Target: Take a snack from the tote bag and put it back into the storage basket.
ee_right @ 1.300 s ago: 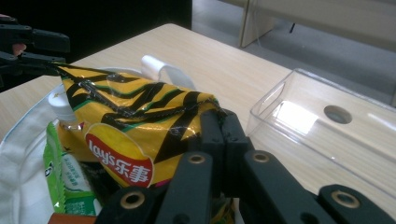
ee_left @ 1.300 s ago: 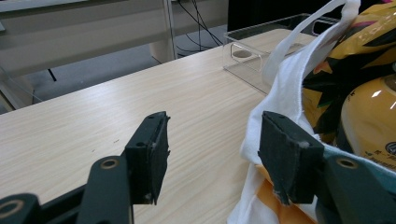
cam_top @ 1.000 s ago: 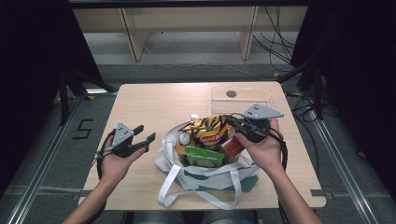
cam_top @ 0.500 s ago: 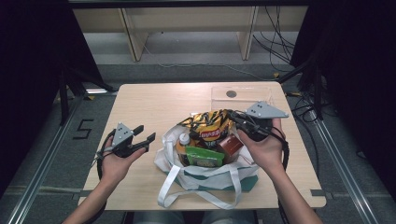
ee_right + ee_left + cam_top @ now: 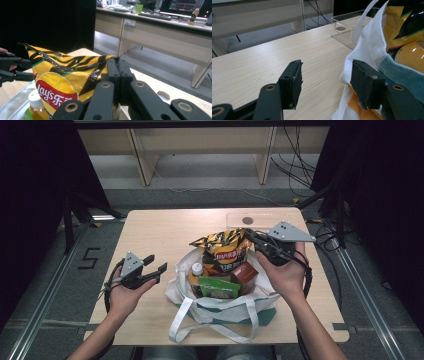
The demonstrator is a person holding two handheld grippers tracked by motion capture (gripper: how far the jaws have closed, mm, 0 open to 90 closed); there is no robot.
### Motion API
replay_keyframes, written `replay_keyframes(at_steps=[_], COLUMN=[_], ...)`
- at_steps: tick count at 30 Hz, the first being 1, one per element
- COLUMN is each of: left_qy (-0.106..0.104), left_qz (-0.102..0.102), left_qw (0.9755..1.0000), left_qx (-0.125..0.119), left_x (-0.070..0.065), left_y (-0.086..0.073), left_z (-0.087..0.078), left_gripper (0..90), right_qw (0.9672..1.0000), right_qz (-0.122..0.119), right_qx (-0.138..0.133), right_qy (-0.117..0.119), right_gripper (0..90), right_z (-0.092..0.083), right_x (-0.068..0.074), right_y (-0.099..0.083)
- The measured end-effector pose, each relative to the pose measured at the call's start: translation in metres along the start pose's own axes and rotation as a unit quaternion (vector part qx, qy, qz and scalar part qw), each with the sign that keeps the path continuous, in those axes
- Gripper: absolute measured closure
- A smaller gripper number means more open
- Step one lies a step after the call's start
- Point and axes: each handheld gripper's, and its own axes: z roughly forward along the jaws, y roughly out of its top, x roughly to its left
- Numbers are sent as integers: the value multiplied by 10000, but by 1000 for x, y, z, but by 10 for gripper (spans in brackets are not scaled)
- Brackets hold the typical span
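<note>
- Two hand-held grippers work over a light wooden table (image 5: 165, 227), with a white tote bag (image 5: 220, 307) lying at its near middle.
- The right gripper (image 5: 251, 236), at the far right edge of the bag, has its jaws pressed together on the top corner of a yellow and black crisp bag (image 5: 225, 251); in the right gripper view the pads meet on the crimped seam of the crisp bag (image 5: 62, 75).
- That crisp bag stands upright at the far side of the tote's mouth, its top above the bag's rim and its lower part among the other goods.
- The left gripper (image 5: 155, 266) is to the left of the tote, just beside its edge, held above the tabletop in the person's left hand (image 5: 122, 295); its jaws are spread with nothing between them.
- In the left gripper view the left gripper (image 5: 325, 80) frames bare table, and its right pad sits close against the white cloth of the tote bag (image 5: 367, 50).
- Inside the tote, nearer the person than the crisps, are a bottle with a white cap (image 5: 197, 272), a green packet (image 5: 218, 287) and a brown box (image 5: 245, 274).
- A clear plastic tray (image 5: 255, 220) rests at the table's far right, apart from the tote.
</note>
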Motion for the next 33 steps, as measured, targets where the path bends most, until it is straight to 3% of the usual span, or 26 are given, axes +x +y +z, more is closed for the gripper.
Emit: replay_keyframes(at_steps=[4,5,8,9,10,14,15,17,18,26,27,33], left_qy=[3,4,9,10,10,3,3,-6,-10,0,-4,-3], left_qz=[18,17,14,12,11,16,21,28,43,23,29,32], left_qw=[10000,10000,10000,10000,10000,10000,10000,10000,10000,10000,10000,10000], left_qx=[24,22,24,26,27,44,47,52,52,49,50,54], left_x=[0,0,0,0,0,0,0,0,0,-1,-1,0], left_y=[0,0,0,0,0,-1,-1,-1,-1,-1,-1,-1], left_z=[0,0,0,0,0,0,1,1,1,1,1,1], left_gripper=[419,418,419,418,418,418,418,418,418,418,418,418], right_qw=[9998,9998,9996,9997,9993,9991,9994,9989,9991,9975,9979,9968], right_qz=[-157,-60,-153,-32,-156,-54,67,-57,40,-67,25,46], right_qx=[-131,-149,-225,-227,-305,-358,-323,-415,-364,-617,-588,-712], right_qy=[-89,-72,-104,-106,-166,-208,-131,-210,-198,-331,-285,-358], right_gripper=[900,900,900,900,900,900,900,900,900,900,900,900], right_z=[-2,-2,-3,-3,-3,-6,-7,-8,-9,-14,-15,-18], right_x=[-1,0,-1,0,-2,-3,-2,-4,-3,-7,-7,-9], right_y=[6,7,10,11,12,14,14,16,16,25,26,31])
